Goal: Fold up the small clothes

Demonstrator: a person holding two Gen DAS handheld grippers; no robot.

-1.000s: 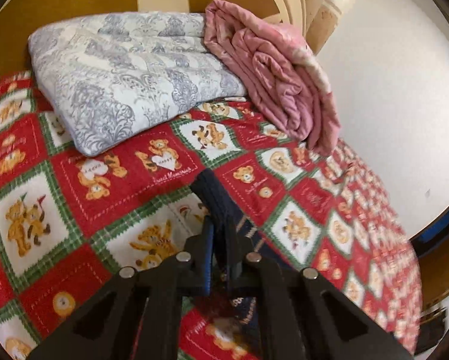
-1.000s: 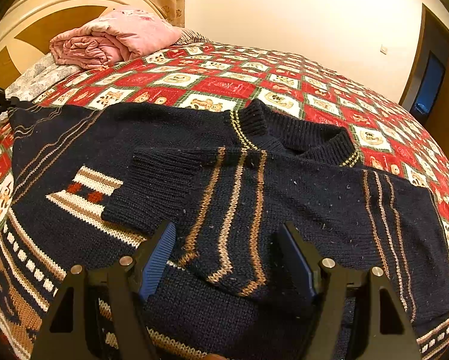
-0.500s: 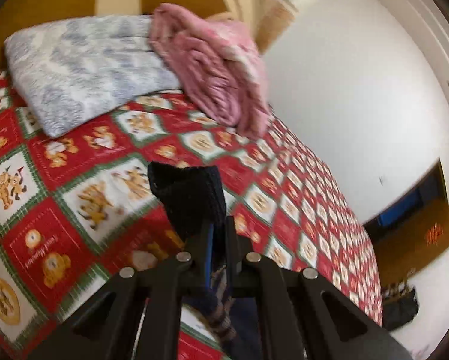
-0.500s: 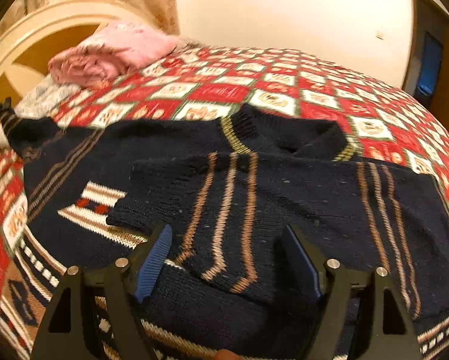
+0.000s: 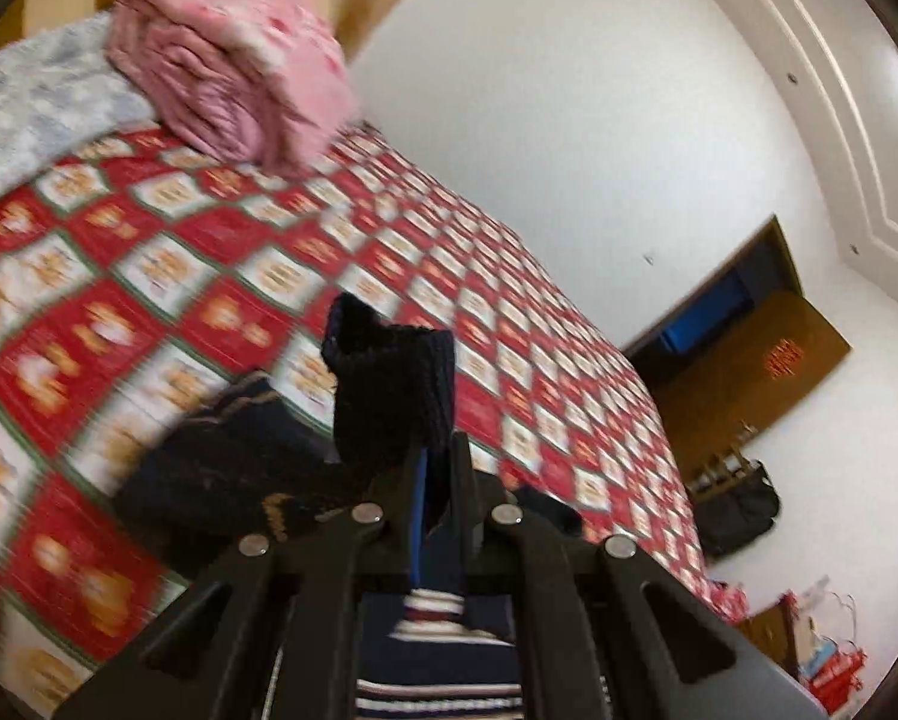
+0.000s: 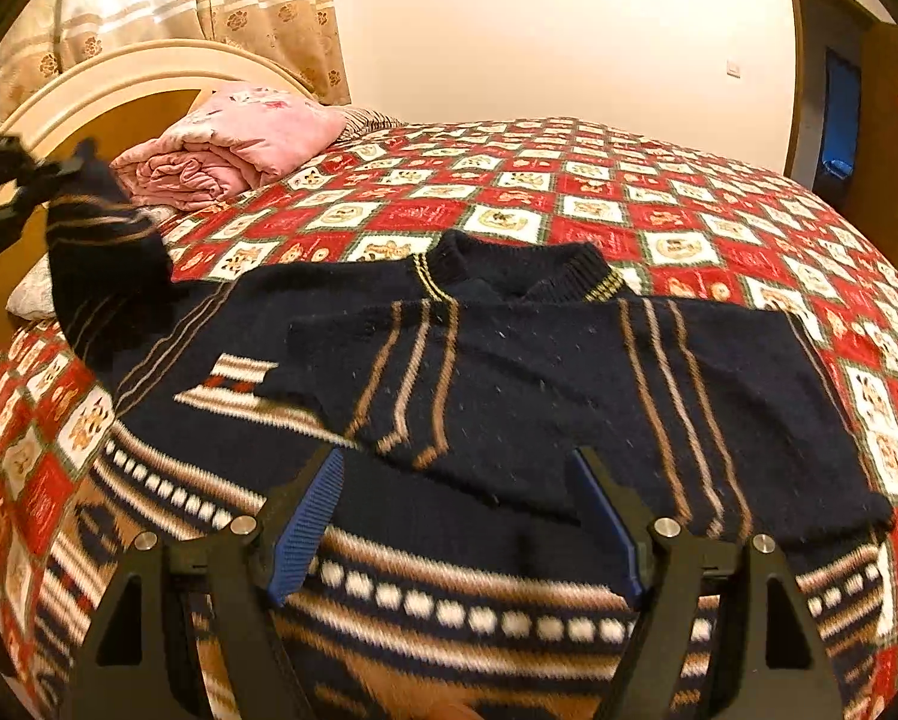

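A navy knitted sweater (image 6: 508,396) with tan stripes lies flat on the bed. Its right sleeve is folded across the chest. My left gripper (image 5: 440,480) is shut on the dark cuff of the left sleeve (image 5: 395,390) and holds it raised above the bed. In the right wrist view the gripper (image 6: 59,171) shows at the far left with the lifted sleeve (image 6: 107,252) hanging from it. My right gripper (image 6: 457,516) is open and empty, low over the sweater's lower body.
A red, white and green patchwork bedspread (image 6: 628,192) covers the bed. A folded pink blanket (image 6: 233,144) and a grey-white quilt (image 5: 35,114) lie by the headboard. A white wall and a doorway (image 5: 736,348) lie beyond the bed.
My left gripper has lifted the sleeve cuff off the bed and swung it up and towards the sweater's body. My right gripper has stayed open above the hem.
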